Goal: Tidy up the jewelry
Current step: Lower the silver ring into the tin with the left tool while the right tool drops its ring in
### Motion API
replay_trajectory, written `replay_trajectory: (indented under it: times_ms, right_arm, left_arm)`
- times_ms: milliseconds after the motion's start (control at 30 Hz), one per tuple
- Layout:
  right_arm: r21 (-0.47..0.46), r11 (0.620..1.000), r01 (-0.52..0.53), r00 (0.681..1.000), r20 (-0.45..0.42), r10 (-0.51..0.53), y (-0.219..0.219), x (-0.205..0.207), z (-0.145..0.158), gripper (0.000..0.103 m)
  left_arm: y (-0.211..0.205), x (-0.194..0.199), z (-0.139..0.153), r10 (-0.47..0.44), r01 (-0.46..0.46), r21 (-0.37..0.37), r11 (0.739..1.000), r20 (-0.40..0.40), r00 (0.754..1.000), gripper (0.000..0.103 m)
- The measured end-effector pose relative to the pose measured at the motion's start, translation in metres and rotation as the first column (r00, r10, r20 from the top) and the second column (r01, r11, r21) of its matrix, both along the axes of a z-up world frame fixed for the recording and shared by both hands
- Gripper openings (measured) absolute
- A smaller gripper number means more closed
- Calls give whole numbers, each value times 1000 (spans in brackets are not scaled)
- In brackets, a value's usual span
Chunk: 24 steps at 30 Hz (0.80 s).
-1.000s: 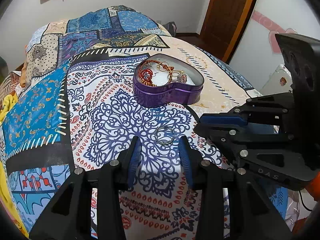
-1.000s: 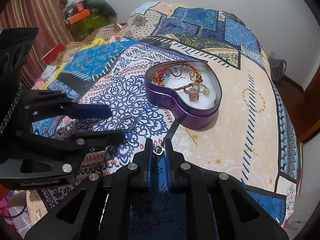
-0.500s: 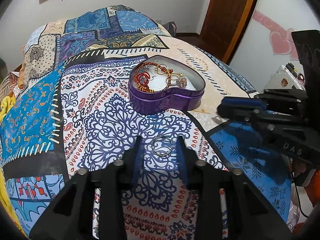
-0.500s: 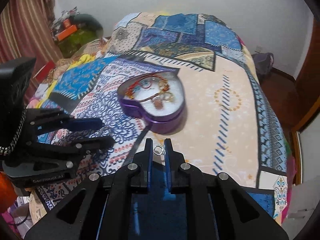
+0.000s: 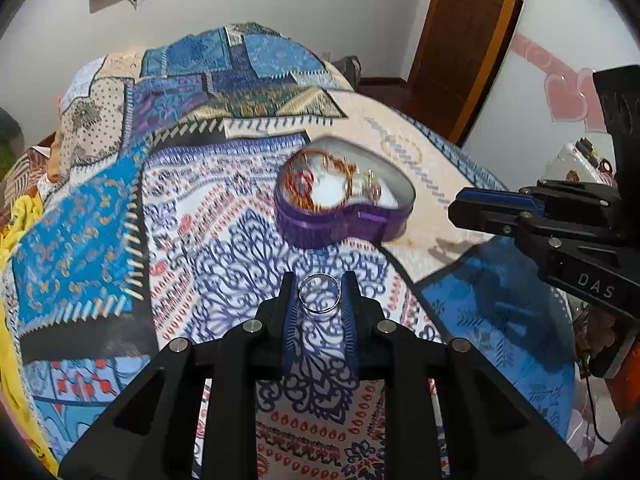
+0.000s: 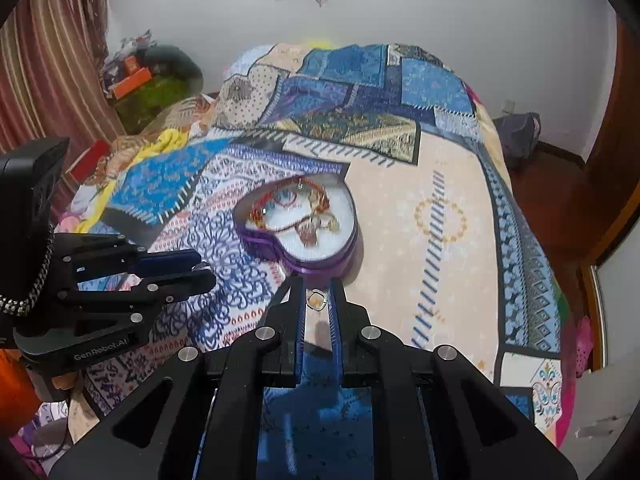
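A bed covered by a patchwork bedspread (image 5: pixel 100 216) in blue, cream and red prints. Near its middle sits one open purple heart-shaped tin (image 5: pixel 344 220) with a white lining, already holding a tangle of jewelry: red beaded strands and a few gold pieces, too blurred to count.

Two handheld tools hover low over the bedspread in front of the tin. The left tool (image 5: pixel 319 300) has a plain silver ring (image 5: pixel 319 293) between its blue pads; its jaws are closing on the ring, and the pads appear to touch both sides of the ring. The right tool (image 6: pixel 317 300) is fully closed, pinching a small ring with an amber stone (image 6: pixel 317 300) at its fingertips, just short of the tin's near wall.

Count: one tin, two tools, two loose rings, one in each tool.

As a judgement, the job looks well advanced: most pieces already lie in the tin, and no other loose jewelry shows on the bedspread. What remains is carrying these two rings over the rim and releasing them inside.
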State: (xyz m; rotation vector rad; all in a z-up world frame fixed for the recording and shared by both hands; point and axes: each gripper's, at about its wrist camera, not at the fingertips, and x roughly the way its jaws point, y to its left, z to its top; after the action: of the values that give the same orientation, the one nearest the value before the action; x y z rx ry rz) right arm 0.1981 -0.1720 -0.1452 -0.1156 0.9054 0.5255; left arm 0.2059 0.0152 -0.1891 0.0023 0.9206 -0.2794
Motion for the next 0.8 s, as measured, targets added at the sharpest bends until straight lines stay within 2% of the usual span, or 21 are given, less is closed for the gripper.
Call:
replay_trajectory:
  times_ms: [367,800]
  right_arm:
    - [32,999,12,999,51,-13,3,17,17,10]
    - [17,1000,-20,999,41,19,19,47,9,10]
  left_arm:
    - [0,19,28,7,-5,-19,1000,72,997,21]
    - [-6,41,30,-19,18,4,1000,94,995,21]
